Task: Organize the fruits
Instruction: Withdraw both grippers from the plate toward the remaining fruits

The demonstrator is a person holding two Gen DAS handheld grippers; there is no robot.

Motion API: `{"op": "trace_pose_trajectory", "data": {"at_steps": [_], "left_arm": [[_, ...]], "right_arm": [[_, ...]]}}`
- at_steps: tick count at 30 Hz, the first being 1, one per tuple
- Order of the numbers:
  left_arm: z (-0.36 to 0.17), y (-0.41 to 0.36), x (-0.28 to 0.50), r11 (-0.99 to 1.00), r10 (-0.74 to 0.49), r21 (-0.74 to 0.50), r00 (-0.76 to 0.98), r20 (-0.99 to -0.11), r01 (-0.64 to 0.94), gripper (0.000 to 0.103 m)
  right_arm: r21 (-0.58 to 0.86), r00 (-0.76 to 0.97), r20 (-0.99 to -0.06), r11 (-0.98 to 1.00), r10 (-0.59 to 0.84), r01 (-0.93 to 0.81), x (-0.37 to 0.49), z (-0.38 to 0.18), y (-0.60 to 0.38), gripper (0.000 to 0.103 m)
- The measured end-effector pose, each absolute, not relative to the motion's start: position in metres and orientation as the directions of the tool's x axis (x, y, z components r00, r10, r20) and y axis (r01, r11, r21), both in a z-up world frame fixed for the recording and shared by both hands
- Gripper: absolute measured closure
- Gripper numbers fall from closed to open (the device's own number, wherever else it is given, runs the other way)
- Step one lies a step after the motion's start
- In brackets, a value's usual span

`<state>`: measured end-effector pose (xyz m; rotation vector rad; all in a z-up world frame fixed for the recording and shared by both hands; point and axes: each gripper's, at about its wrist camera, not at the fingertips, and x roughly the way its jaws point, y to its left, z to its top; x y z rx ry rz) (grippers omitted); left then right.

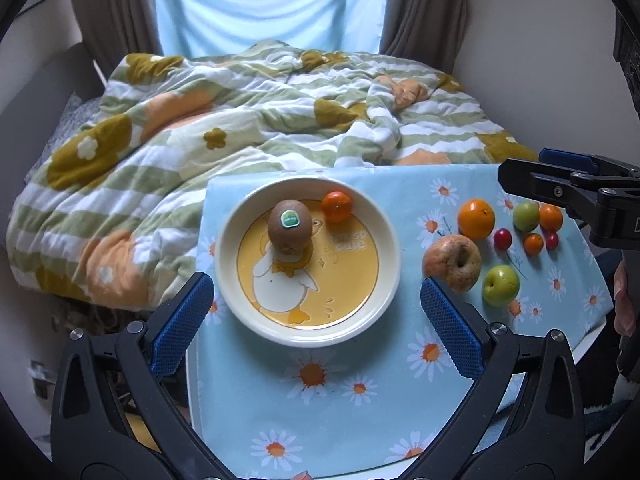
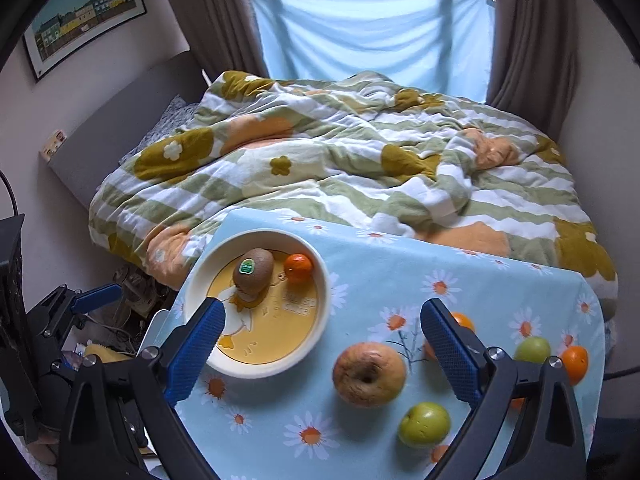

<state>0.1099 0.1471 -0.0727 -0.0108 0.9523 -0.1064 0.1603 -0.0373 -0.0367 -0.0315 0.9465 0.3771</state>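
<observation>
A cream bowl [image 1: 384, 280] with a yellow duck print holds a brown kiwi [image 1: 289, 229] with a green sticker and a small orange [image 1: 337, 206]. To its right on the daisy cloth lie a blotchy apple [image 1: 452, 262], a larger orange [image 1: 476, 219], two green fruits [image 1: 501, 285], small oranges and red cherries [image 1: 502, 239]. My left gripper [image 1: 316, 320] hovers open over the bowl's near rim, nothing between its fingers. My right gripper [image 2: 322, 338] stands open above the apple [image 2: 369, 374] and the bowl [image 2: 324, 296], holding nothing; it also shows at the right edge of the left wrist view.
The small table with the blue daisy cloth [image 1: 320, 408] stands against a bed with a rumpled flowered duvet [image 1: 240, 128]. Curtains and a blue-covered window [image 2: 372, 28] lie behind. A framed picture [image 2: 84, 16] hangs on the left wall. A person's hand [image 1: 624, 300] is at the right edge.
</observation>
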Motion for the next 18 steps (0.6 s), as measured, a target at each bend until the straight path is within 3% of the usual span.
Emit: {"op": "trace_pose_trajectory", "data": {"at_steps": [7, 18], "left_arm": [[-0.064, 0.093, 0.104, 0.993, -0.113, -0.065, 0.599, -0.793, 0.101, 0.0], [-0.084, -0.004, 0.09, 0.996, -0.082, -0.087, 0.606, -0.791, 0.02, 0.0]], "right_arm": [[0.108, 0.575, -0.787, 0.967, 0.224, -0.229, 0.142, -0.027, -0.115, 0.005], [0.097, 0.575, -0.787, 0.965, 0.224, -0.243, 0.115, -0.053, -0.214, 0.005]]}}
